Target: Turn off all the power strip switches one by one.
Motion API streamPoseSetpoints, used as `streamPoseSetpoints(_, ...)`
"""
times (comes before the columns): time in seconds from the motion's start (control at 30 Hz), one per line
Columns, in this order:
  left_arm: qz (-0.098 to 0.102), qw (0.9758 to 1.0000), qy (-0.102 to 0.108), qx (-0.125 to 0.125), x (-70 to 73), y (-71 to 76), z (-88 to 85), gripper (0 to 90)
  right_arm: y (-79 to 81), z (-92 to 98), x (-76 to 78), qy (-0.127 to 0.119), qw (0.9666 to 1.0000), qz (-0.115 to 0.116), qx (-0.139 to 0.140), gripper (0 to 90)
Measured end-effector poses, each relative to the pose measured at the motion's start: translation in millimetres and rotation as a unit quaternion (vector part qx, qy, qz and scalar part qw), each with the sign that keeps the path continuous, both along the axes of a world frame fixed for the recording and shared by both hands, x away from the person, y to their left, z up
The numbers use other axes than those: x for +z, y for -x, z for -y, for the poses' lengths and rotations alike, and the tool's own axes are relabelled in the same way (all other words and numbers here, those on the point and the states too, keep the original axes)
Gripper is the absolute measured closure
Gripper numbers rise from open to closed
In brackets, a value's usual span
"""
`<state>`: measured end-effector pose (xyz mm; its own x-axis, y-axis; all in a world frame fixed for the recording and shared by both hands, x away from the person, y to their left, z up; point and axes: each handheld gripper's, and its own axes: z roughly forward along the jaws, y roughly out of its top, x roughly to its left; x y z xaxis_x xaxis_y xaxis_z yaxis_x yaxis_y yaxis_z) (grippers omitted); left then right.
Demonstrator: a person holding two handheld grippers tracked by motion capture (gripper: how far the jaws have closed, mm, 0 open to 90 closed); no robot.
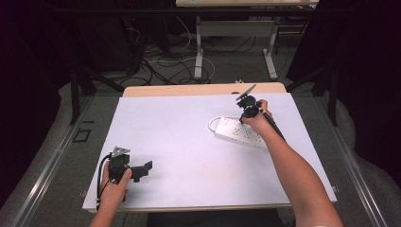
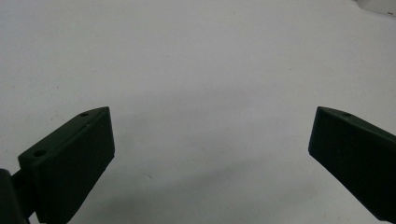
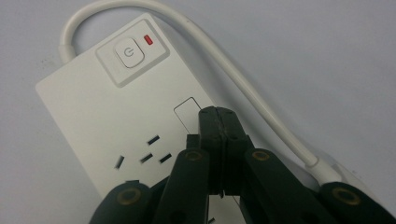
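A white power strip (image 1: 239,132) lies at the right middle of the white table top (image 1: 179,137). In the right gripper view the power strip (image 3: 93,112) shows a round power button (image 3: 128,50), a small red light (image 3: 149,39) and several socket slots. Its white cord (image 3: 243,79) curves off the button end. My right gripper (image 3: 218,116) is shut with nothing between its jaws, tips over the strip's face beside a rectangular outline. In the high view my right gripper (image 1: 245,117) points down at the strip. My left gripper (image 1: 143,171) rests open at the front left; its jaws (image 2: 213,116) stand wide apart over bare table.
The table's wooden back edge (image 1: 203,89) shows behind the white top. Beyond it are desk legs (image 1: 198,52) and loose cables (image 1: 165,61) on the floor. Dark floor lies to both sides.
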<state>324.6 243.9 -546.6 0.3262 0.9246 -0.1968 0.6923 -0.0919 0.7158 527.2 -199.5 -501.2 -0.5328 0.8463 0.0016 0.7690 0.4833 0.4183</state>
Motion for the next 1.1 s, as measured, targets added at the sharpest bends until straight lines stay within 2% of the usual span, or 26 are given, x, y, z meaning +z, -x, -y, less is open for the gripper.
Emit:
streamPoseSetpoints(0.13, -0.001, 1.0, -0.001, 0.0, 0.2, 0.0, 0.2, 0.4, -0.3, 0.5, 0.9, -0.003, 0.9999, 0.009, -0.004, 90.0)
streamPoseSetpoints(0.17, -0.001, 1.0, 0.0, 0.0, 0.1, 0.0, 0.1, 0.4, -0.7, 0.6, 0.3, -0.013, 0.9998, 0.015, -0.003, 89.8)
streamPoseSetpoints(0.33, -0.002, 1.0, 0.0, 0.0, 0.3, 0.4, -0.7, 0.4, -1.3, 0.4, -0.6, -0.013, 0.9997, 0.017, -0.011, 88.3)
streamPoseSetpoints(0.37, -0.002, 1.0, 0.001, 0.0, 0.3, 0.4, -0.8, 0.4, -2.0, 0.9, -0.3, -0.006, 0.9999, 0.008, -0.008, 88.2)
streamPoseSetpoints(0.67, -0.002, 1.0, 0.001, 0.001, 0.6, 0.4, -1.4, 0.4, -2.9, -0.9, -3.6, -0.001, 1.0, 0.0, -0.007, 88.9)
streamPoseSetpoints(0.73, -0.002, 1.0, 0.0, 0.001, 0.6, 0.4, -1.4, 0.4, -2.8, -2.1, -5.5, -0.007, 0.9999, 0.011, -0.006, 89.7)
streamPoseSetpoints(0.83, -0.002, 1.0, -0.001, -0.002, 0.6, 0.5, -1.7, 0.4, -2.5, -3.0, -4.2, 0.002, 1.0, 0.004, -0.005, 90.0)
streamPoseSetpoints(1.1, -0.002, 1.0, -0.002, -0.002, 0.7, 0.9, -1.7, 0.4, -2.4, -4.4, -5.1, -0.003, 1.0, 0.003, -0.004, 90.0)
